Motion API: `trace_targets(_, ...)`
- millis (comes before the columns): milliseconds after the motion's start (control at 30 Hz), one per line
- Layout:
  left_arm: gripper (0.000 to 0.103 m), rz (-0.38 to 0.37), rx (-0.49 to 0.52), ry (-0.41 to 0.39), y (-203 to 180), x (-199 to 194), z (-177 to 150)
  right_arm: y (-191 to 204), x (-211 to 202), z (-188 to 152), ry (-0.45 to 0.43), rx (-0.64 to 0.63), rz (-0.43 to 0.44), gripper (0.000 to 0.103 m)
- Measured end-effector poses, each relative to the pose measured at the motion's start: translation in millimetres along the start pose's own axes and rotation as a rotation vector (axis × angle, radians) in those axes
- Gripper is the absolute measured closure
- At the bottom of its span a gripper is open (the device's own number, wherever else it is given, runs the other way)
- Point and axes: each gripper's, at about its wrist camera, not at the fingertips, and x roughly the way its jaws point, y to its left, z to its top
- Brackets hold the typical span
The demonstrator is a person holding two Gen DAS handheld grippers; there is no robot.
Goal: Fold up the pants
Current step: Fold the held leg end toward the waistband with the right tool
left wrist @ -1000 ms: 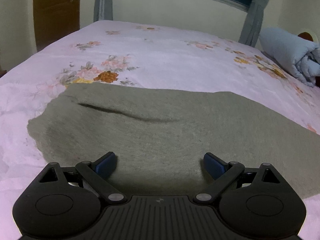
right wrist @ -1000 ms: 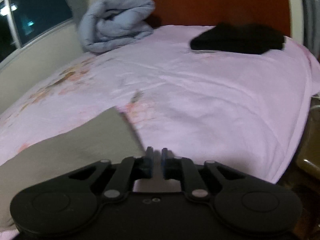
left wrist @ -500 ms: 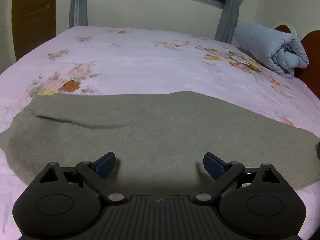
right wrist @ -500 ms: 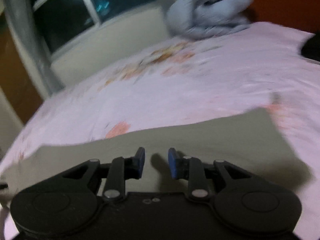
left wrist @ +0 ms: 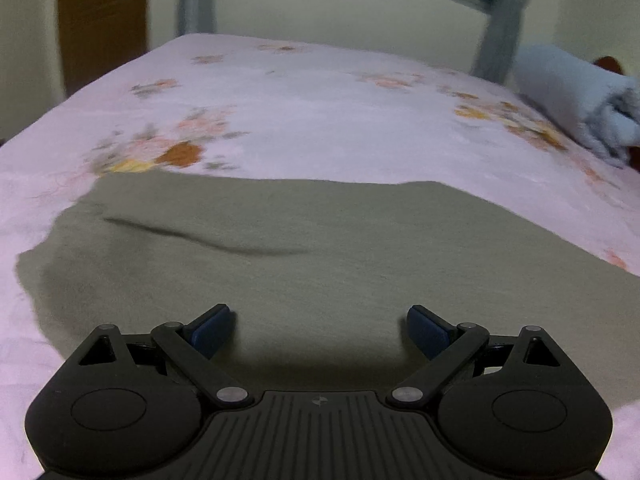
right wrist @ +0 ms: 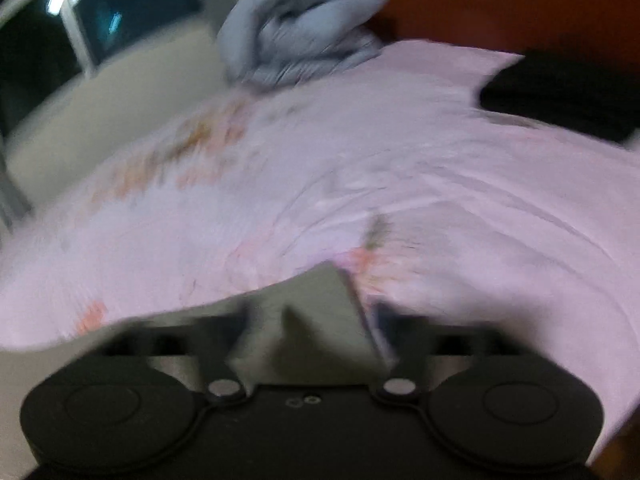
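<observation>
Olive pants (left wrist: 304,264) flat on bed (left wrist: 320,120); left gripper (left wrist: 320,328) fingers spread, right gripper (right wrist: 308,320) fingers spread though blurred; pinch both layers at the edges.

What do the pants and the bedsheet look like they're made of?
Pants: grey-green, matte, faintly fuzzy surface, one soft crease; probably a cotton knit or jersey, not denim.
Bedsheet: pink, floral print, fine shallow wrinkles, slight sheen; likely thin woven cotton or a polyester blend. The look doesn't settle which.
</observation>
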Motion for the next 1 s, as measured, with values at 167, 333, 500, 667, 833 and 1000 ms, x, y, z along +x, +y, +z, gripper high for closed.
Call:
trace_targets(167,0.009,-0.069,0.036,0.0,-40,-1,-3,-63,-26,-37,0.049,0.338,0.125,0.034)
trace_targets(333,0.009,-0.117,0.026,0.016,-65,0,-6,-66,-9,-56,0.093,0.573,0.297,0.047)
trace_targets(500,0.009,-0.123,0.008,0.025,-65,-6,-7,-54,-3,-66,0.072,0.611,0.286,0.063)
trace_targets(667,0.009,-0.117,0.013,0.022,-57,-10,-5,-50,-17,-66,0.089,0.532,0.226,0.075)
trace_targets(833,0.009,-0.128,0.008,0.017,-57,-9,-4,-52,-21,-54,0.1,0.559,0.279,0.076)
trace_targets(1000,0.009,-0.141,0.021,0.019,-59,-11,-5,-41,-15,-38,0.048,0.534,0.29,0.089)
